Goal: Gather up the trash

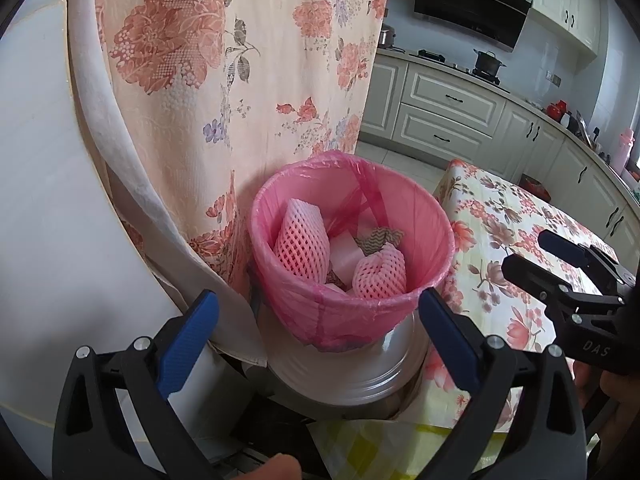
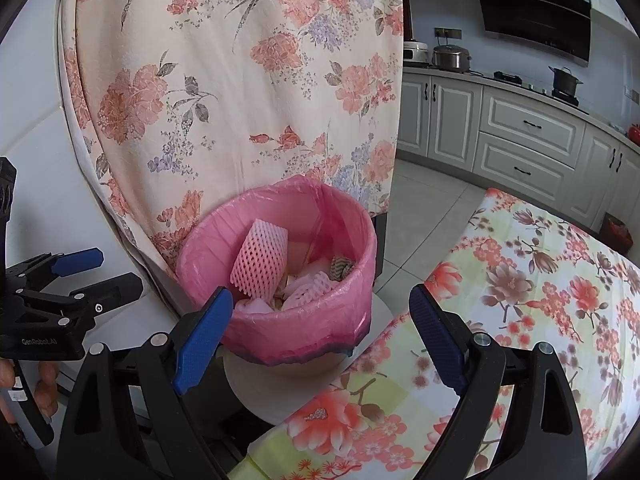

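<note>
The foam net sleeve (image 1: pixel 299 240) stands on end in the pink-lined bin (image 1: pixel 430 216), tipped toward one o'clock. Both grippers, left (image 1: pixel 319 338) and right (image 2: pixel 321 334), gape empty; the right one's body reads "DAS", the left's "GenRobot.AI".

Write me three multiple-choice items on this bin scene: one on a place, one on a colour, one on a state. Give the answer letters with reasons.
1. Where does the trash bin stand?
A. beside the floral-clothed table, before the hanging floral cloth
B. on the kitchen counter
C. on the stove

2. What colour is the bin liner?
A. black
B. pink
C. green

3. How do the right tongs stand?
A. shut on a foam net
B. shut and empty
C. open and empty

Answers: 1 A, the tablecloth edge lies next to the bin; 2 B, pink plastic folds over the rim; 3 C, the blue pads stand wide apart and the foam nets lie in the bin.
</note>
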Tool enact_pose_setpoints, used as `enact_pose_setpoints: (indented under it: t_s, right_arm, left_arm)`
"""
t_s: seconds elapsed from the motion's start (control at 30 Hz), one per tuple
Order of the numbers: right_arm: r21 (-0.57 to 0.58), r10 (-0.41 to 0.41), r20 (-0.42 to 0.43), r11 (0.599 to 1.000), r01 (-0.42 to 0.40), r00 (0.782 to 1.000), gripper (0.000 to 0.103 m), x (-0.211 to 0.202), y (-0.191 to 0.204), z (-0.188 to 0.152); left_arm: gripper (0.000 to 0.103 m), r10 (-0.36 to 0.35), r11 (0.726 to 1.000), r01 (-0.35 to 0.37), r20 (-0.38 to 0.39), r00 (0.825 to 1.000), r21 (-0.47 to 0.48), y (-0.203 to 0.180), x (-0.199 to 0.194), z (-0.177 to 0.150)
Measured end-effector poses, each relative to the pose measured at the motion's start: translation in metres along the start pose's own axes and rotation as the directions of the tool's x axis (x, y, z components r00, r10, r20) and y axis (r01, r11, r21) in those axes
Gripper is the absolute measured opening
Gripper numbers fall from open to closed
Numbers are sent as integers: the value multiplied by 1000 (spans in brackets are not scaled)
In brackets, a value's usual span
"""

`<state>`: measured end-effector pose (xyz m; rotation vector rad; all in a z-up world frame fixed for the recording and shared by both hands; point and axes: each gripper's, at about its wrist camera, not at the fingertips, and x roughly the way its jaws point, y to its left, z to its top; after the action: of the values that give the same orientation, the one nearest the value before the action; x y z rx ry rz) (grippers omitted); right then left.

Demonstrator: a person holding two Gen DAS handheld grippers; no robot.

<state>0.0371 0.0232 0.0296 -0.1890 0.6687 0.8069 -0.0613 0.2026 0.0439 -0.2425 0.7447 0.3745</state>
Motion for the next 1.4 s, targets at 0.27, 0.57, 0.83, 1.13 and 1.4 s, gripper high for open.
enact_pose_setpoints:
  t_s: [0.27, 0.57, 0.83, 1.13, 1.4]
  right_arm:
    - [3, -3, -2, 1000, 3, 1000, 84, 2, -1, -1]
    - [-2, 0, -5, 1000, 0, 1000, 84, 3, -1, -3]
    - [0, 2, -5, 1000, -2, 1000, 84, 3, -2, -3]
    - [1, 3, -5, 1000, -3, 1000, 84, 3, -2, -4]
    - [2, 1, -4, 1000, -1, 1000, 84, 4, -2, -4]
  left_arm:
    - [97, 1, 1000, -1, -1, 1000, 1, 0, 0, 0]
    - [97, -1, 1000, 1, 3, 1000, 3, -2, 0, -1]
    - [97, -1, 1000, 1, 3, 1000, 2, -2, 0, -1]
    - [97, -1, 1000, 1, 4, 1000, 3, -2, 0, -1]
    - [97, 0, 1000, 0, 4, 1000, 2, -2, 0, 0]
